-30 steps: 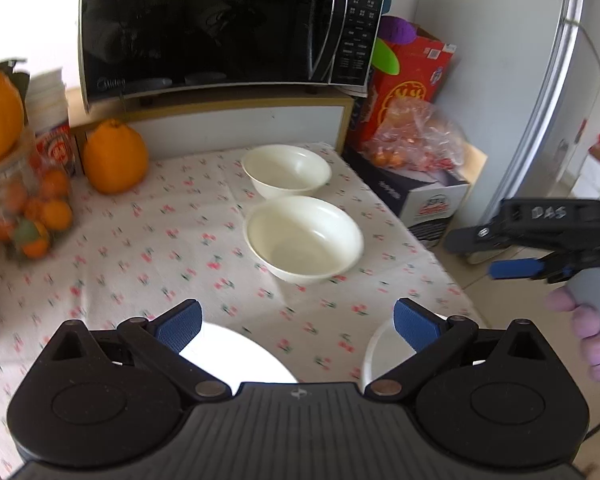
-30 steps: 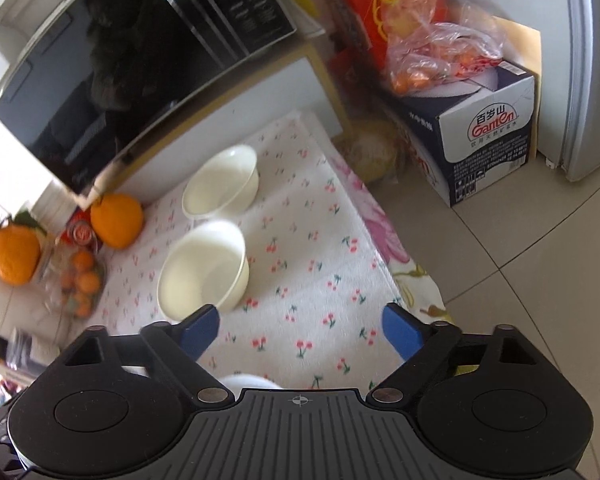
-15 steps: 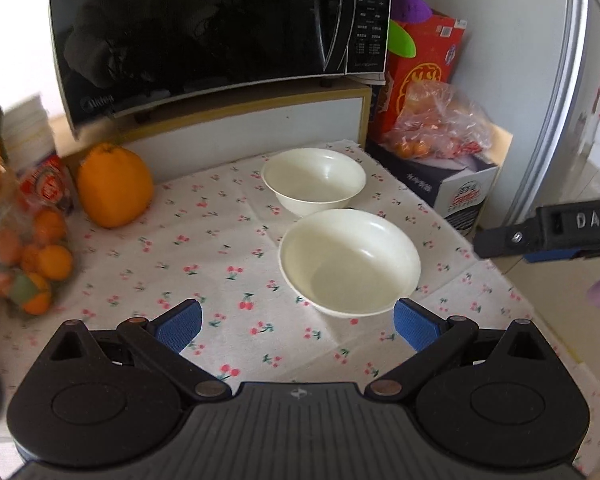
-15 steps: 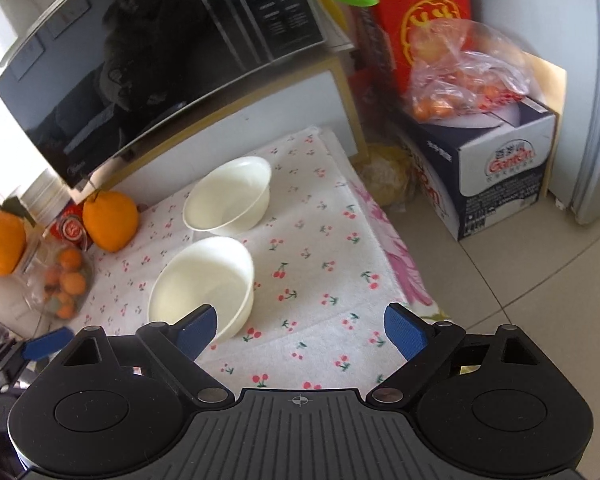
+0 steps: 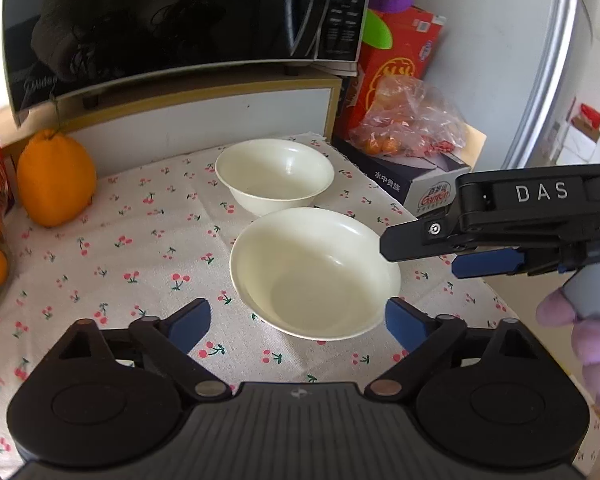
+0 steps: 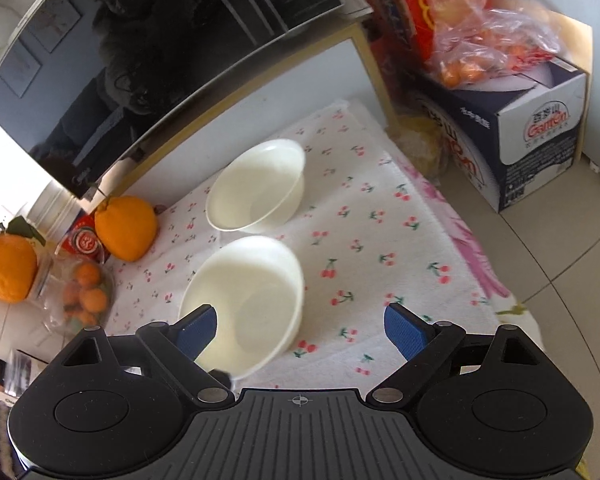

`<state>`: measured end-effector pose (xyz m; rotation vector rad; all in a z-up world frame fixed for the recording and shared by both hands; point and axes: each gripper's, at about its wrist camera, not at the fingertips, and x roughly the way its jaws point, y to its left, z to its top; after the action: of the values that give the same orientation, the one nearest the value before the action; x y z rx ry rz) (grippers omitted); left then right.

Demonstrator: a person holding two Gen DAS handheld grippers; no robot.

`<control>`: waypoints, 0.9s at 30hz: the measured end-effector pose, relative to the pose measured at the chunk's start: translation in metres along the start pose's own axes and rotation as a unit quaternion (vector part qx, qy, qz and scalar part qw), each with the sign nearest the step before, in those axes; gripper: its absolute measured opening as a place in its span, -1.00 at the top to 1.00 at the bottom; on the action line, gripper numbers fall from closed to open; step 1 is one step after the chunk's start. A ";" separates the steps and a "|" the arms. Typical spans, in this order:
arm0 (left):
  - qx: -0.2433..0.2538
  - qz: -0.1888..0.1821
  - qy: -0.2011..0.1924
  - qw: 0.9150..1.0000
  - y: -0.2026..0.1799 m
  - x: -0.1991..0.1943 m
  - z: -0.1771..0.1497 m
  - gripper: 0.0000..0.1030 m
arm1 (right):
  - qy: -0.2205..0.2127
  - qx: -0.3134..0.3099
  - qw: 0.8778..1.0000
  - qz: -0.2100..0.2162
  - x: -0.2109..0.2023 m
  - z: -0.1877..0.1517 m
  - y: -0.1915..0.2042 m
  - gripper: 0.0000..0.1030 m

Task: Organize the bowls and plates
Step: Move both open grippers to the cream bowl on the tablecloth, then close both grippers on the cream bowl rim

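A black microwave (image 5: 172, 20) sits on a white cabinet (image 5: 204, 120) behind a cherry-print cloth (image 5: 132, 248). A large orange citrus (image 5: 54, 180) stands on the cloth's left. A plastic bag of small oranges (image 5: 408, 128) rests on a Ganten carton (image 6: 540, 140), beside a red box (image 5: 396, 68).

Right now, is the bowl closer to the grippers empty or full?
Empty. The near bowl stands upright on the cherry-print cloth, and its bare white inside shows down to the bottom.
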<state>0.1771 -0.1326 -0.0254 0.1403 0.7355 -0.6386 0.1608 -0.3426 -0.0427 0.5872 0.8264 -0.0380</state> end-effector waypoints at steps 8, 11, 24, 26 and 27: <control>-0.065 -0.019 0.004 0.998 0.017 0.005 0.000 -0.32 | 0.013 0.019 1.000 -0.012 0.020 -0.006 0.002 -0.51; -0.079 -0.011 0.015 0.997 0.020 0.009 0.000 -0.07 | 0.011 0.020 1.000 -0.013 0.021 -0.007 0.003 -0.35; -0.098 0.008 0.038 0.994 0.014 0.017 0.002 0.57 | 0.021 0.020 1.000 0.000 0.027 -0.009 0.007 0.58; -0.096 0.010 0.039 0.995 0.014 0.016 0.002 0.58 | 0.021 0.016 1.000 -0.002 0.027 -0.009 0.008 0.59; -0.096 0.010 0.041 0.995 0.014 0.016 0.002 0.58 | 0.022 0.016 1.000 -0.002 0.027 -0.009 0.007 0.61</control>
<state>0.1951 -0.1299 -0.0357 -0.0027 0.8686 -0.5428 0.1751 -0.3267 -0.0631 0.6184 0.8711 -0.0429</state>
